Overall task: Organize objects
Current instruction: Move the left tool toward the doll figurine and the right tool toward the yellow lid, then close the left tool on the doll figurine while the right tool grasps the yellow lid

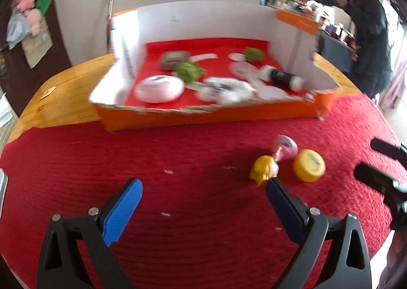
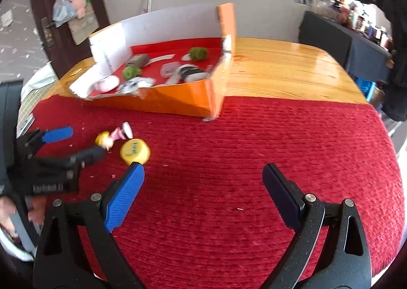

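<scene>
— Red cloth (image 2: 254, 136) over most of the wooden counter (image 2: 279, 65), and the orange cardboard box (image 1: 203, 116) sits at the far edge of it, lined red inside.

— What's left outside the box?

— Two things, close together on the cloth: a little yellow-haired figure (image 1: 264, 168) in pink lying on its side, and a round yellow lid (image 1: 309, 165) just beside it. They look near enough to touch, but it's too blurry to be sure.

— And the grippers?

— The left gripper (image 1: 203, 189) has its jaws wide with nothing between them. Its dark finger tip is right up against the figure's head; the blue one is well apart from it. The right gripper (image 2: 203, 174) is spread wide too and holds nothing, with its blue pad (image 2: 124, 200) just short of the lid.

— What's already in the box?

— A white rounded case (image 1: 159, 89) near the front left corner, a green fuzzy thing (image 1: 189, 70) behind it, a grey box-like item (image 1: 174, 60) further back, another green ball (image 1: 253, 54) towards the far right, a black-and-white tube (image 1: 282, 76) lying flat, and some white pieces I can't make out through the blur.

— Anyone else about?

— A person in a dark coat (image 1: 366, 29) stands off to the right beyond the counter, holding something flat.
</scene>
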{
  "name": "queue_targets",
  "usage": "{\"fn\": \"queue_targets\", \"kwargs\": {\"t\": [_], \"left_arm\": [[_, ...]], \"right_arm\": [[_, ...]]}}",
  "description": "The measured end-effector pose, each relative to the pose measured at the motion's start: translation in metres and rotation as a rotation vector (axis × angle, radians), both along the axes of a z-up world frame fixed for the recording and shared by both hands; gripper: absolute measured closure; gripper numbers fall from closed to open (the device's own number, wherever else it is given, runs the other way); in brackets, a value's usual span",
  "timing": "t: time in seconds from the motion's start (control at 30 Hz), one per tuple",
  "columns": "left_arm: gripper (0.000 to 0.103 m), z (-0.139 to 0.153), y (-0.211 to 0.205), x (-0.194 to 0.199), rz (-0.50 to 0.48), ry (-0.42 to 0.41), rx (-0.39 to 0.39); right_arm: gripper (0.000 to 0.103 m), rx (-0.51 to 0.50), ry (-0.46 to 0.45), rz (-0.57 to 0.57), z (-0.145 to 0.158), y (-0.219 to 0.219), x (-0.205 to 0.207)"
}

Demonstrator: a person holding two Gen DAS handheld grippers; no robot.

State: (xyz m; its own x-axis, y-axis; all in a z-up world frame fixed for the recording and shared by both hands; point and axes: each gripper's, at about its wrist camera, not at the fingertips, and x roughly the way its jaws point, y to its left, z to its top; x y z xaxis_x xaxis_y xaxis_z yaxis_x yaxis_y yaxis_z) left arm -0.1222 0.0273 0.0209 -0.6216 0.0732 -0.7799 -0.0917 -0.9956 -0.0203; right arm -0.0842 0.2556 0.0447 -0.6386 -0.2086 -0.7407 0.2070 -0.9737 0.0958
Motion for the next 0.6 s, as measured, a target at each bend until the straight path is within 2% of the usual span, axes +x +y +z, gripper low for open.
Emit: {"fn": "queue_targets", "kwargs": {"t": [0.17,0.37,0.47,0.53,0.6], "left_arm": [[0.003,0.004,-0.012,-0.003,-0.036,-0.002,0.048],[0.008,0.009,0.004,-0.002,-0.144,0.039,-0.016],[0.014,0.009,0.013,-0.007,-0.204,0.041,-0.036],[0.027,0.008,0.019,-0.011,-0.236,0.041,-0.058],[0.034,0.005,0.024,-0.014,-0.258,0.034,-0.077]], "right_arm": [[0.008,0.057,-0.012,0.075,-0.006,-0.022,-0.010],[0.008,0.080,-0.013,0.138,-0.009,-0.039,-0.017],[0.008,0.078,-0.019,0.156,-0.010,-0.042,-0.021],[0.009,0.074,-0.019,0.168,-0.010,-0.045,-0.022],[0.012,0.082,-0.017,0.177,-0.011,-0.048,-0.023]]}}
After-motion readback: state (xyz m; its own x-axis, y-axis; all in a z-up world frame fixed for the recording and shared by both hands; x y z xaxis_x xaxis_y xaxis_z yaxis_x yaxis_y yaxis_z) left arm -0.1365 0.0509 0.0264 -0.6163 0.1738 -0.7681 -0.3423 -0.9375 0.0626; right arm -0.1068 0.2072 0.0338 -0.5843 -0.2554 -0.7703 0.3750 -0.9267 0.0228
